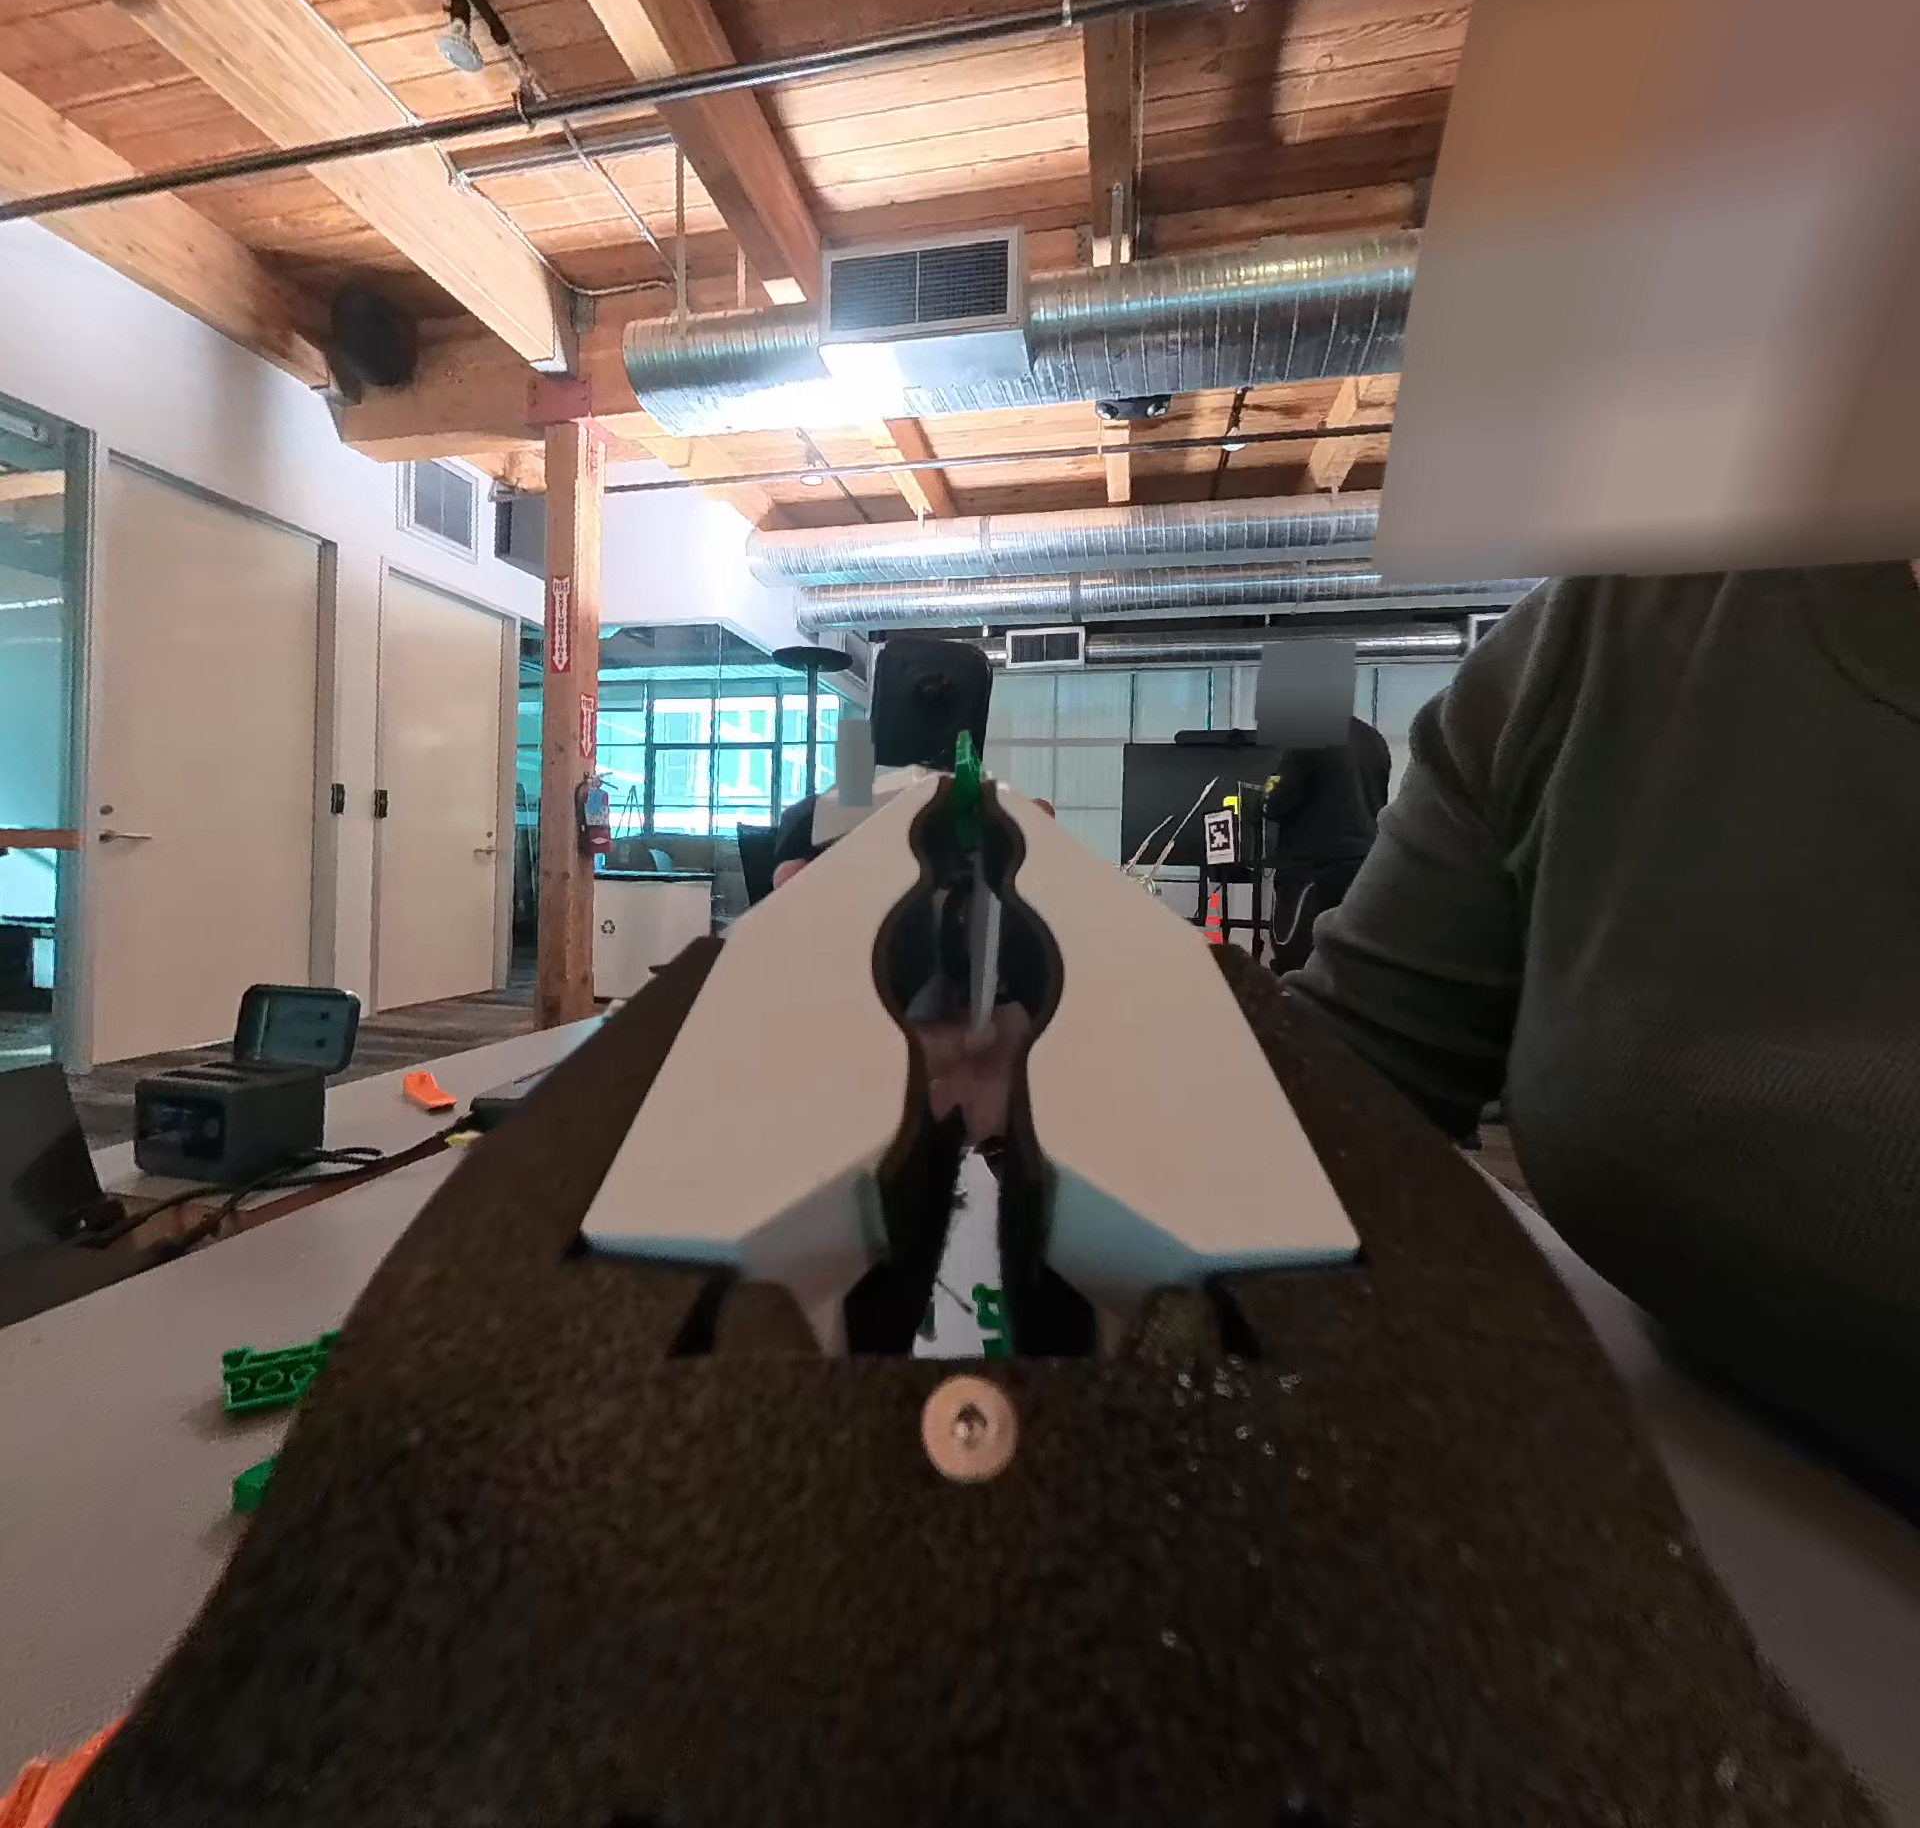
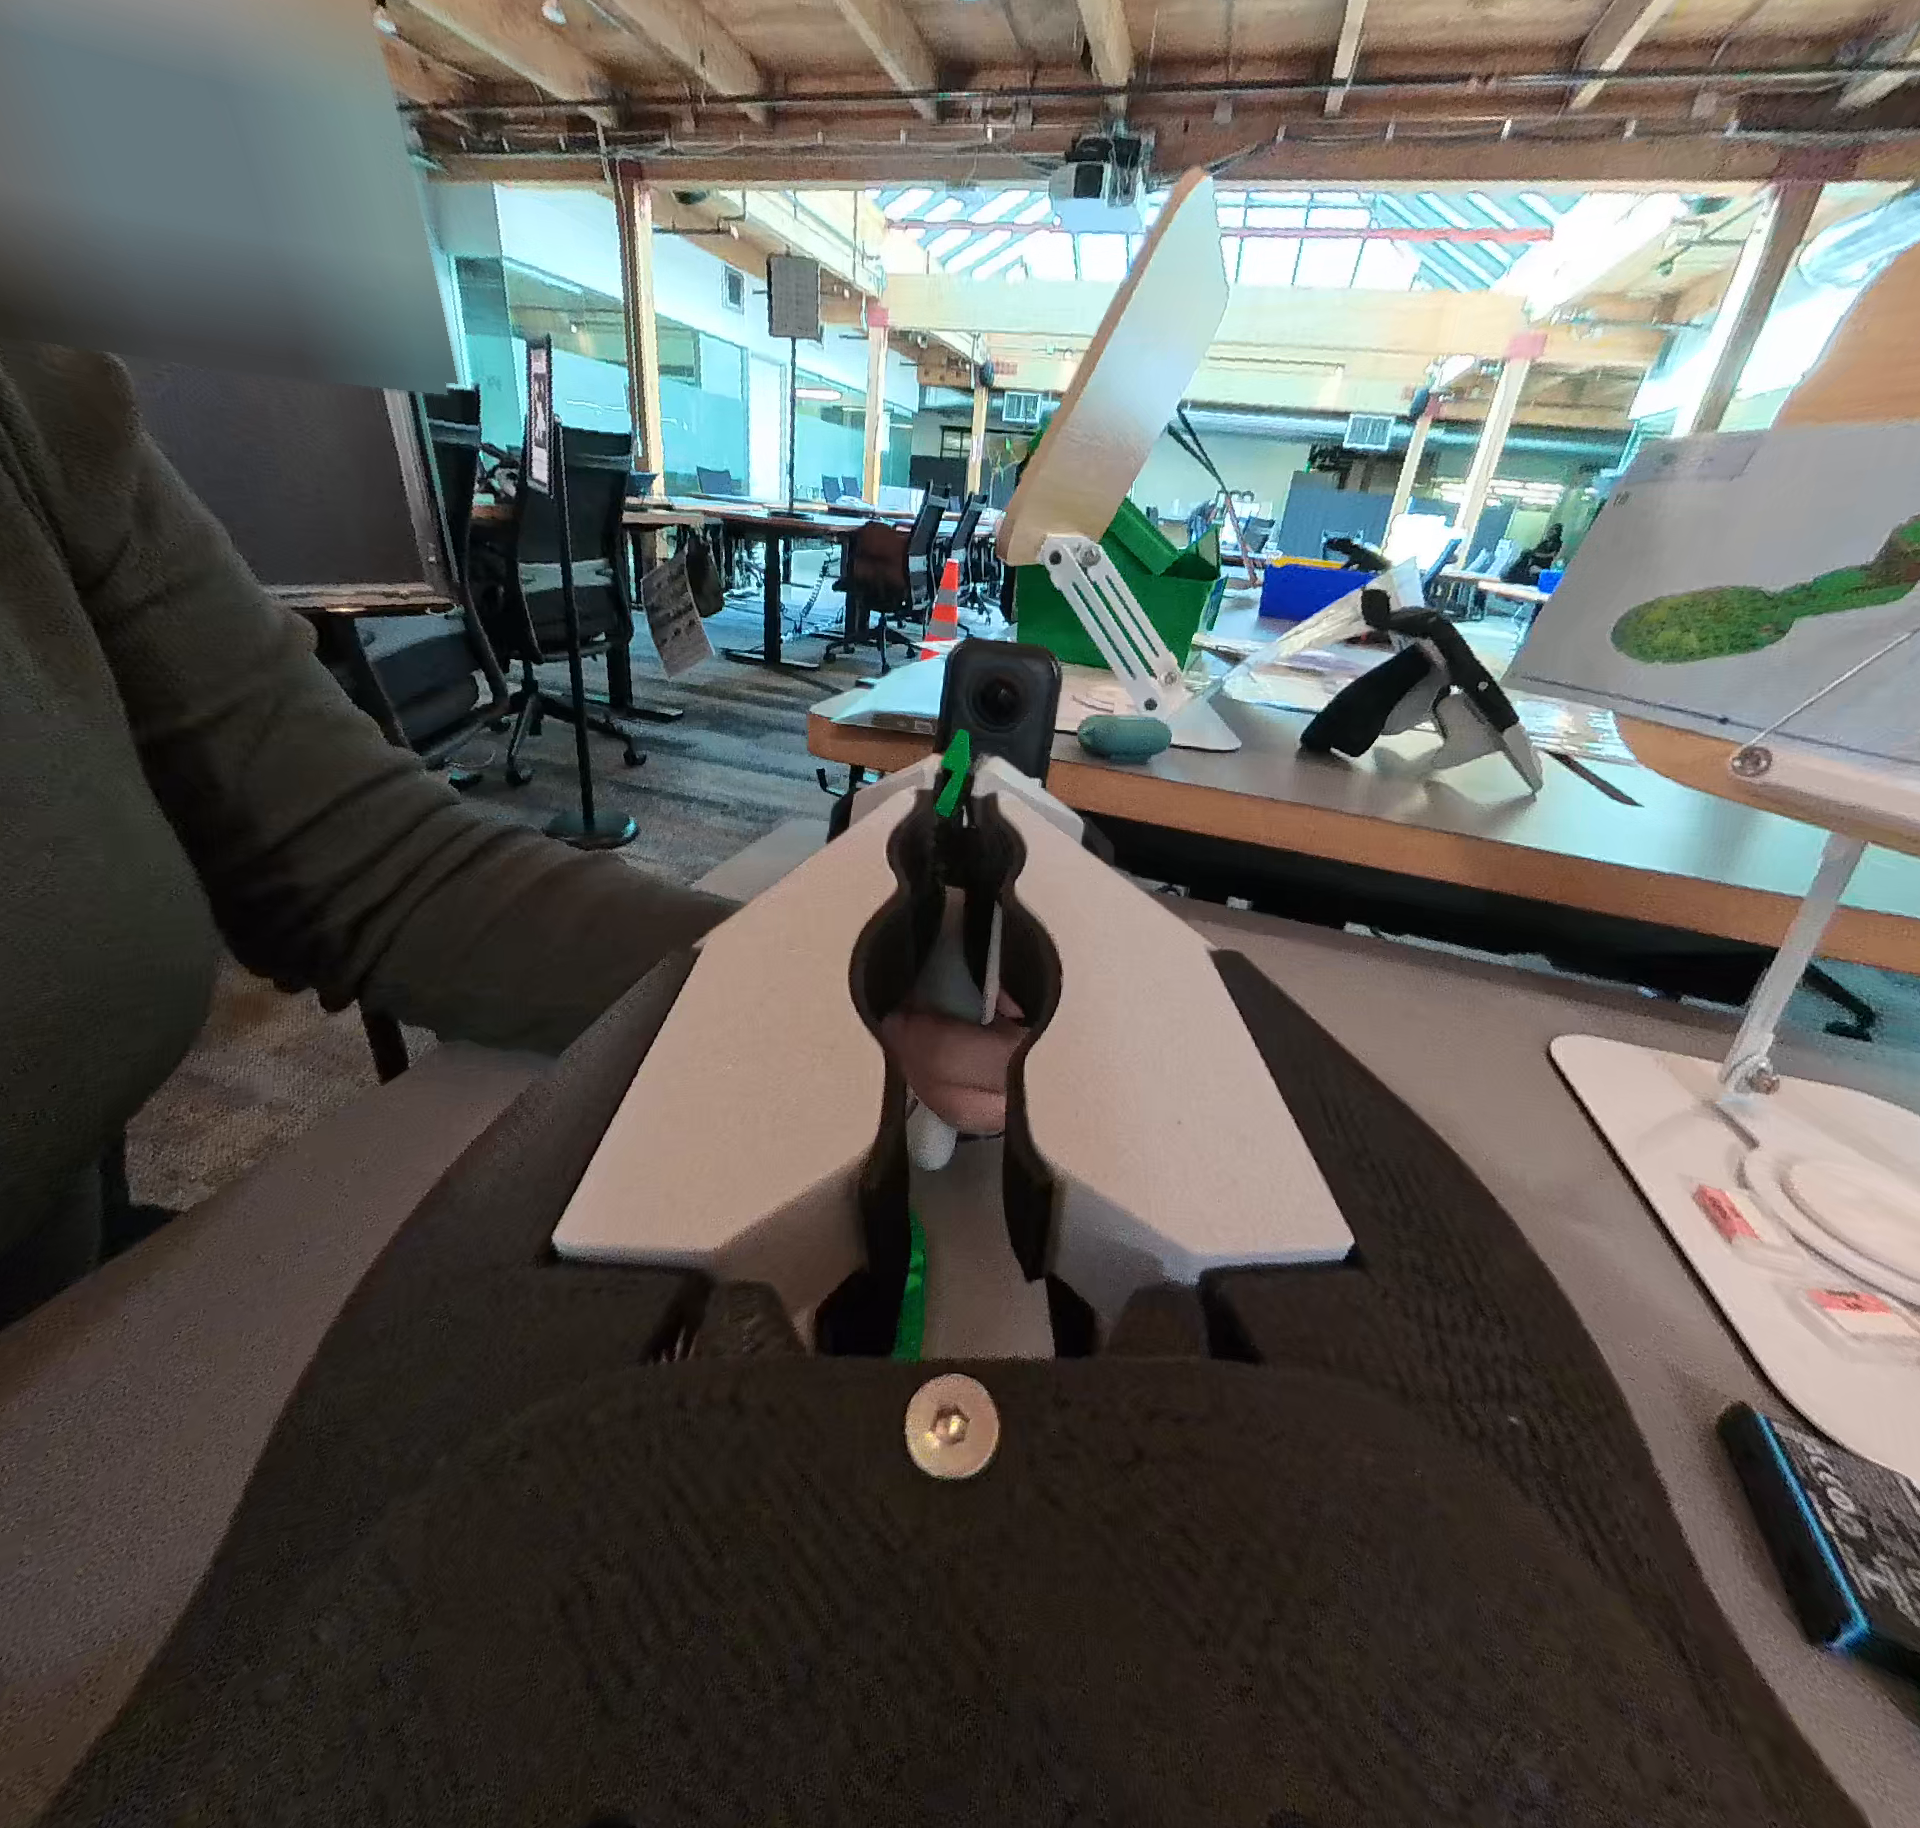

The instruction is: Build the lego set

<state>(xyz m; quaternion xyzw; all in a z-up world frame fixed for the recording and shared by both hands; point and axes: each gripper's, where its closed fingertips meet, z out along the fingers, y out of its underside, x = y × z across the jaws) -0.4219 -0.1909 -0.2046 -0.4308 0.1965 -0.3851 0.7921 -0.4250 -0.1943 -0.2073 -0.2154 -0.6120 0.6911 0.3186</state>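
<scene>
My left gripper (image 1: 968,799) is raised above the table, its jaws closed on a thin green lego piece (image 1: 966,762) that sticks up at the tips. My right gripper (image 2: 958,791) faces it tip to tip and is closed on a green lego piece (image 2: 952,762) as well. I cannot tell whether it is one shared piece or two joined ones. Each view shows the other gripper's black camera (image 1: 930,698) (image 2: 1000,703) just behind the tips. Loose green lego pieces (image 1: 272,1368) lie on the grey table (image 1: 125,1466) at the lower left.
A person's dark sleeve (image 1: 1662,947) is close on the right. A black case (image 1: 247,1092) with cables and an orange piece (image 1: 428,1090) lie at the far left. A stand holding an instruction page (image 2: 1766,583), its white base (image 2: 1704,1134) and a black device (image 2: 1839,1539) sit on the right. Only a small space, under 4 cm, lies between the two pairs of fingers.
</scene>
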